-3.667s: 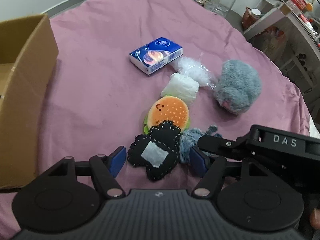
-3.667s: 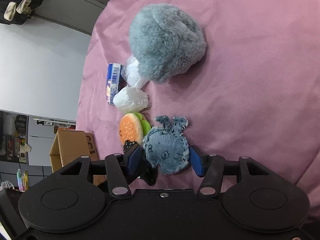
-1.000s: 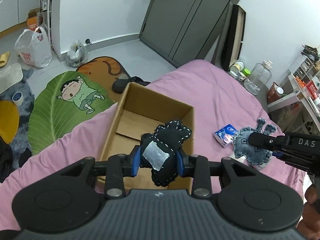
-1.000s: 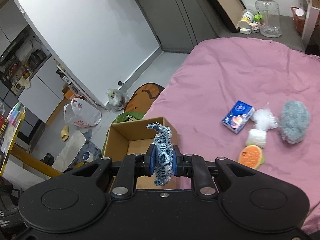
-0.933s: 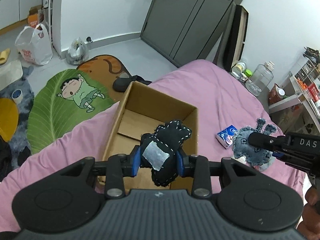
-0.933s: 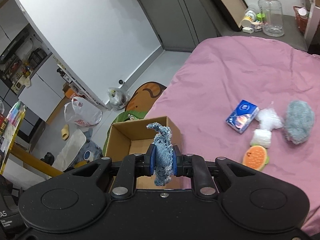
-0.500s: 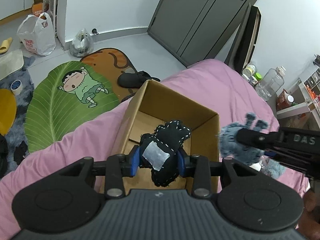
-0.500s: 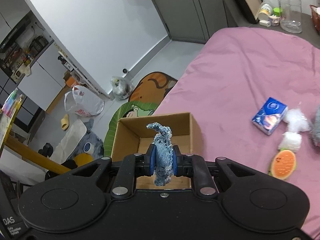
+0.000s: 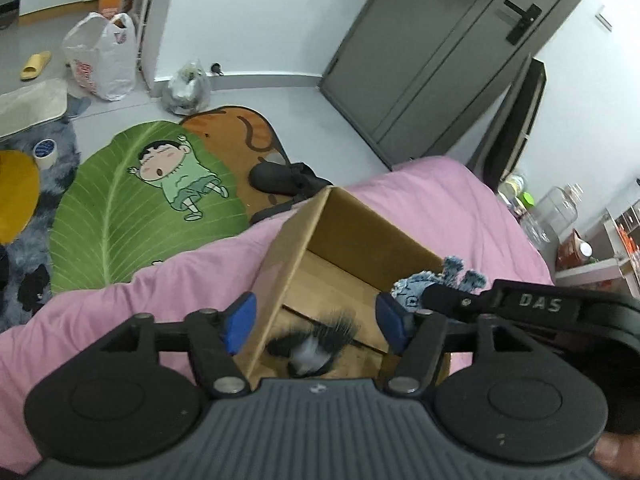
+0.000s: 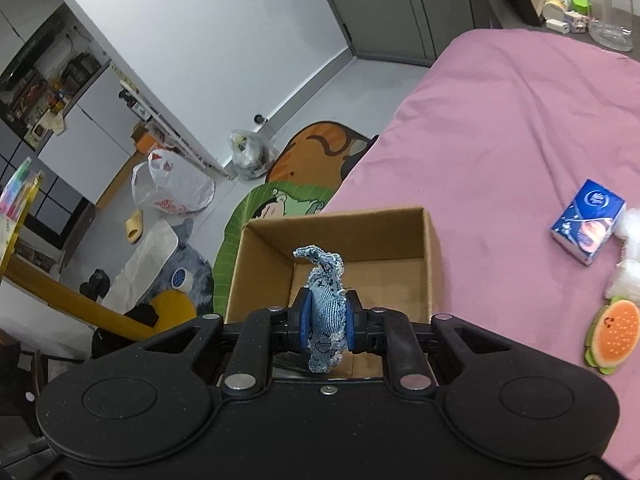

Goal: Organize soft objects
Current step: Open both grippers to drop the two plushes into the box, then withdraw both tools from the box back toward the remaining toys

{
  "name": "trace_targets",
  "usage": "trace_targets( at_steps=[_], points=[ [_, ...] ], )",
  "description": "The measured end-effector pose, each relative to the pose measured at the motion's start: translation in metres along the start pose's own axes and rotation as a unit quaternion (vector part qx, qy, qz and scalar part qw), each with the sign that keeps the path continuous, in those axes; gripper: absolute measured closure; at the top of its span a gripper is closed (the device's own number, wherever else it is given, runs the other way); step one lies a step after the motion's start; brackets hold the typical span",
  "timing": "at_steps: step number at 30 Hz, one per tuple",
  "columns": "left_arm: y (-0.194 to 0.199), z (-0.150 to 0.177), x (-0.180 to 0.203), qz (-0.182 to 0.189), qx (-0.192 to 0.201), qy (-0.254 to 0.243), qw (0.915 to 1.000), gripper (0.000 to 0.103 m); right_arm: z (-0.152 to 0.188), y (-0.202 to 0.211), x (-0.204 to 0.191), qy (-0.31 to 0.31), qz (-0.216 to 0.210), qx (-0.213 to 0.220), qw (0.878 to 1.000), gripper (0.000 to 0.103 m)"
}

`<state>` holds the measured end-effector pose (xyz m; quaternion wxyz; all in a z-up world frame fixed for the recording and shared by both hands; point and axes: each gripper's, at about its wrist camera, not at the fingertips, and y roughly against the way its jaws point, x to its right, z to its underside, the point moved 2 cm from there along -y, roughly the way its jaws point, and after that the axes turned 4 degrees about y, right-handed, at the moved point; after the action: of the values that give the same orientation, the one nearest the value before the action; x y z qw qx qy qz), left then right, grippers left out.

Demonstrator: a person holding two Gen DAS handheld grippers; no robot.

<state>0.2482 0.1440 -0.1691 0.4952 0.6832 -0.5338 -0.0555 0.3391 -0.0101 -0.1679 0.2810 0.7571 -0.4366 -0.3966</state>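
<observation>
My left gripper [image 9: 316,322] is hanging over the cardboard box [image 9: 362,224], its jaws having just been opening and now standing apart with nothing between the blue pads. Below them the black plush toy [image 9: 310,346] is showing as a blur inside the box. My right gripper [image 10: 326,322] is pinching the denim plush toy [image 10: 325,312] tight above the box's near edge. Farther out on the pink bedspread [image 10: 500,128] the burger plush [image 10: 610,336], white wads [image 10: 628,276] and blue tissue pack [image 10: 586,226] are lying.
</observation>
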Motion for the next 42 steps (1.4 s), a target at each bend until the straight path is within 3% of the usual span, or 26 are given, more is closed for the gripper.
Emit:
trace_targets(
  at_steps=[9,13,16,20,28,33,39,42],
  points=[
    [0.005,-0.002,-0.020,-0.018,0.009,0.025,0.9995,0.038,0.003,-0.012,-0.009,-0.001,-0.014,-0.014,1.000,0.085],
    [0.008,-0.005,-0.026,-0.028,0.013,0.033,0.9990,0.038,0.005,-0.014,-0.012,-0.009,-0.033,-0.022,0.999,0.079],
    [0.007,-0.005,-0.026,-0.037,0.010,0.028,0.9989,0.038,0.006,-0.016,-0.011,-0.020,-0.047,-0.037,0.998,0.045],
    [0.005,-0.005,-0.026,-0.052,0.004,0.036,0.9980,0.037,0.004,-0.004,-0.009,-0.017,-0.040,-0.042,0.998,0.046],
    [0.025,-0.014,-0.008,-0.063,0.017,0.021,0.9976,0.016,-0.002,0.046,-0.003,0.005,-0.009,-0.036,0.999,0.045],
    [0.040,-0.007,0.008,-0.066,0.014,0.014,0.9976,0.013,0.006,0.078,0.010,0.020,-0.002,-0.019,1.000,0.041],
    [0.061,0.008,0.027,-0.069,0.006,-0.015,0.9975,0.007,0.017,0.103,0.030,0.010,0.005,-0.011,1.000,0.034],
    [0.073,0.013,0.033,-0.066,0.005,-0.022,0.9976,0.000,0.022,0.117,0.036,0.016,0.003,-0.001,1.000,0.024]
  ],
)
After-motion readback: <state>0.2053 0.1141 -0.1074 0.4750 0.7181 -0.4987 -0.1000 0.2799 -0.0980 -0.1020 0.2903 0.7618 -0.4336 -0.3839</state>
